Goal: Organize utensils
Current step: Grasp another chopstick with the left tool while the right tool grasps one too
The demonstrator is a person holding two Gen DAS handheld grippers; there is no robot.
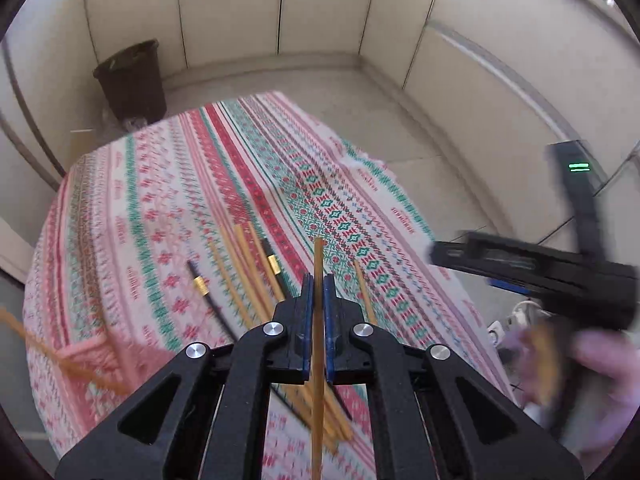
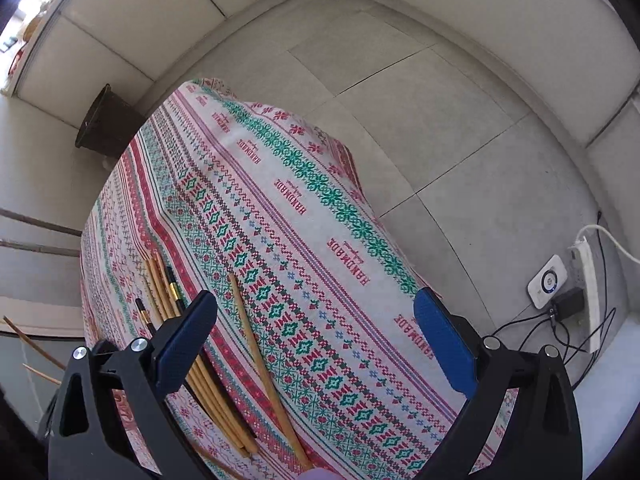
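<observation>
Left gripper [image 1: 318,292] fingers clamped on one bamboo chopstick [image 1: 318,360], right gripper [image 2: 316,344] fingers spread wide, chopstick bundle [image 2: 200,376] laid near the surface [image 2: 352,216] edge.

Left hand-held gripper [image 1: 319,296]: fingers nearly together, clamping single chopstick [image 1: 318,320] (upright between pads). Right hand-held gripper [image 2: 316,344]: fingers wide apart, holding nothing.

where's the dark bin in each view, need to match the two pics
Left wrist: the dark bin stands upper left, on the floor beyond the table's far edge.
Right wrist: the bin sits left of centre, tilted, past the table's far corner.
Shared landmark: the patterned tablecloth.
</observation>
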